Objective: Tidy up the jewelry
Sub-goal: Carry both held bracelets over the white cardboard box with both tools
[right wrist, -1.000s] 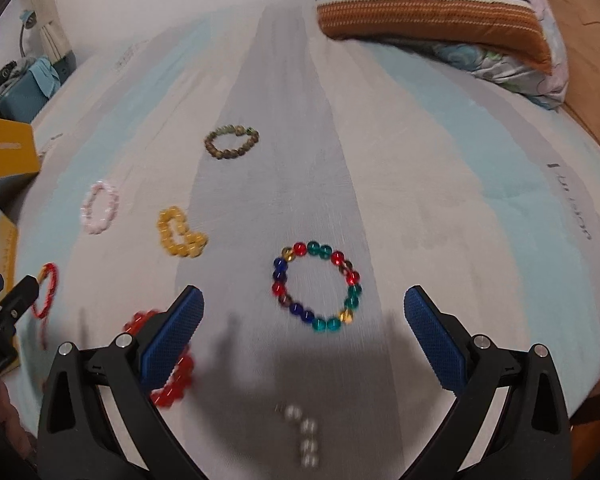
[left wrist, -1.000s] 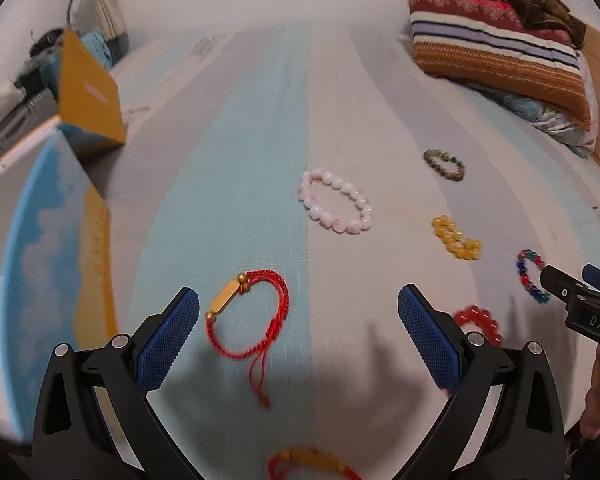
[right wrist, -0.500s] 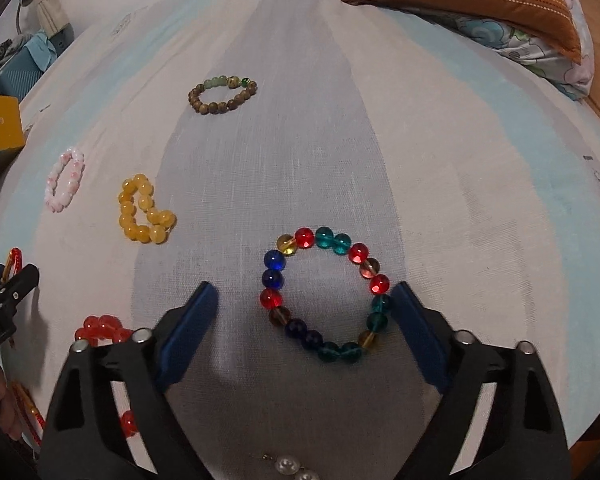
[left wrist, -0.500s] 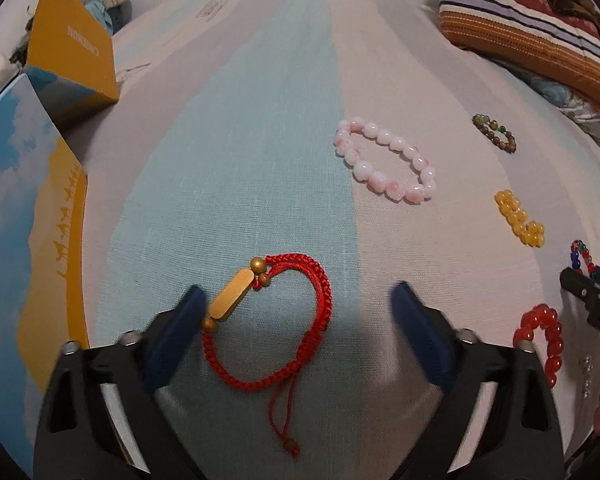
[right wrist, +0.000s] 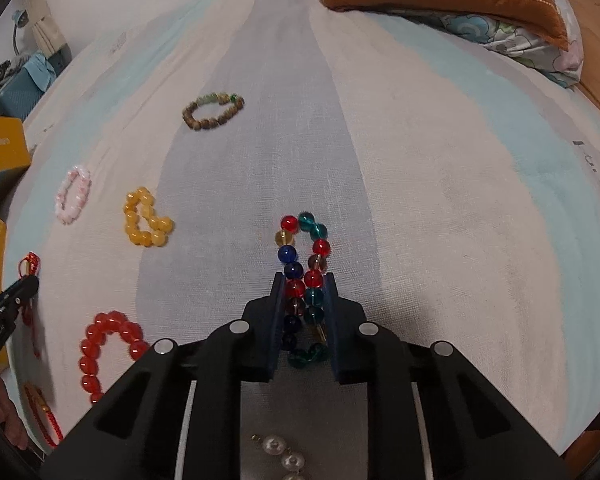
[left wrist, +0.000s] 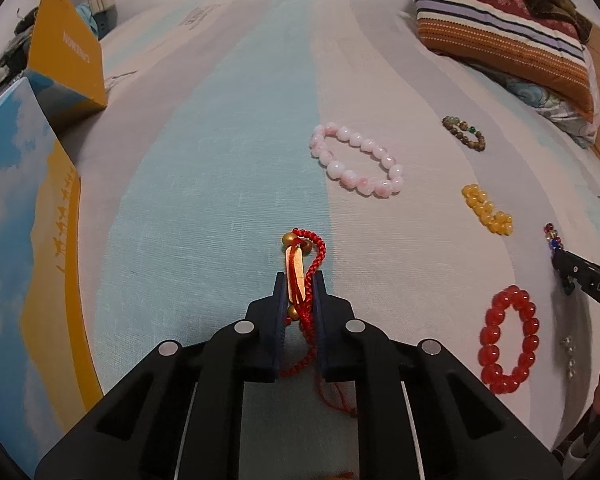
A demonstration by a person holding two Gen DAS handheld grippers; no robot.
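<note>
L gripper (left wrist: pixel 299 292) clamped on red cord bracelet (left wrist: pixel 305 256) – R gripper (right wrist: pixel 304 292) closing, pads squeezing multicolour bead bracelet (right wrist: pixel 305 256)

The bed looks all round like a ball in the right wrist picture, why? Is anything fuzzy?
Right wrist view: the fisheye lens bulges the striped bedsheet; the white pearl strand at the bottom edge looks soft. Left wrist view: same bulge; the red glass bead bracelet stays sharp.
</note>
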